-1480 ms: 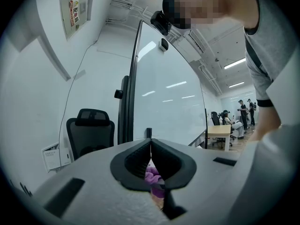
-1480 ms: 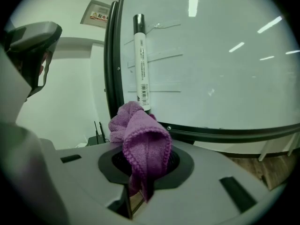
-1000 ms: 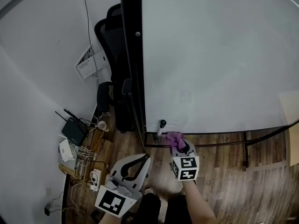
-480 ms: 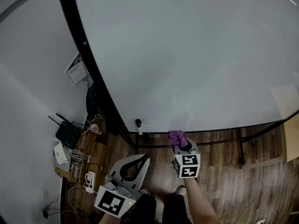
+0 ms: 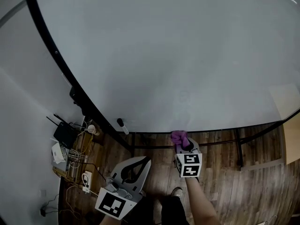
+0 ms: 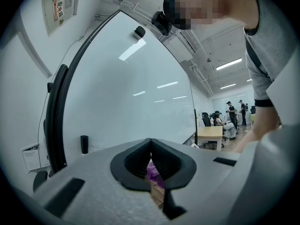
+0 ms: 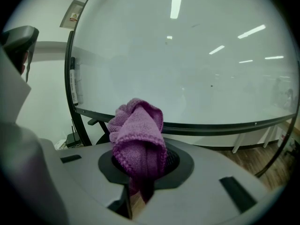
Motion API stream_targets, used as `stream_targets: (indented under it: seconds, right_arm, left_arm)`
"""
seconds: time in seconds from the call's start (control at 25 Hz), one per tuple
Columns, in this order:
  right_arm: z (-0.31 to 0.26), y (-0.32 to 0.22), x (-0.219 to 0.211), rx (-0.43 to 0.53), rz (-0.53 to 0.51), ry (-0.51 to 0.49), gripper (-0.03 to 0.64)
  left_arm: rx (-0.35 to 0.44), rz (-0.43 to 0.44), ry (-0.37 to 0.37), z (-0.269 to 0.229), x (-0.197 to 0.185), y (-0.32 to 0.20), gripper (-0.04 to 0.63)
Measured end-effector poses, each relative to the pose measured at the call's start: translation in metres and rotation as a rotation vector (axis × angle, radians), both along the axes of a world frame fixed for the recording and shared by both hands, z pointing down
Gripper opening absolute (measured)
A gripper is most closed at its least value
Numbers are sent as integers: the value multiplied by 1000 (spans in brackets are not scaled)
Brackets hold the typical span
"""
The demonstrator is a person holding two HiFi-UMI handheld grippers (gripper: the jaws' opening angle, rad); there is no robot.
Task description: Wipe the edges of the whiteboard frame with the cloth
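The whiteboard fills most of the head view. Its black frame runs down the left side (image 5: 56, 55) and along the bottom edge (image 5: 215, 131). My right gripper (image 5: 181, 143) is shut on a bunched purple cloth (image 5: 178, 136), held right at the bottom edge; I cannot tell whether they touch. In the right gripper view the cloth (image 7: 139, 135) stands up from the jaws in front of the bottom frame bar (image 7: 220, 127). My left gripper (image 5: 148, 159) hangs lower and to the left, shut and holding nothing. In its own view the left gripper (image 6: 151, 142) points at the board's left frame (image 6: 55, 121).
A small black cylinder (image 5: 121, 124) sticks to the board near its lower left corner. A router (image 5: 62, 135), cables and a power strip (image 5: 86, 178) lie on the wooden floor at left. Stand legs (image 5: 239, 149) run under the board. People and a desk (image 6: 209, 135) are far off.
The view has swung right, so the board's left frame now sits farther left and the black chair is out of sight. The right gripper keeps the cloth at the bottom edge.
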State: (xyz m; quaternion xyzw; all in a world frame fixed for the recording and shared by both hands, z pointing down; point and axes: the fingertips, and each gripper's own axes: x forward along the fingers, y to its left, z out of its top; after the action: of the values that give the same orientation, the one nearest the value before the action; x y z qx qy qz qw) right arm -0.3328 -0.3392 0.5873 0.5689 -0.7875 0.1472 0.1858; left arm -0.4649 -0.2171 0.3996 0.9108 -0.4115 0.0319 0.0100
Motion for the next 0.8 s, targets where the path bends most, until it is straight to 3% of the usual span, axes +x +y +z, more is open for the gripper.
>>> stream_targets:
  seconds: [0.8]
  right_arm:
    - [2, -4, 89, -5, -20, 17, 74]
  left_arm:
    - [23, -21, -18, -5, 91, 15, 17]
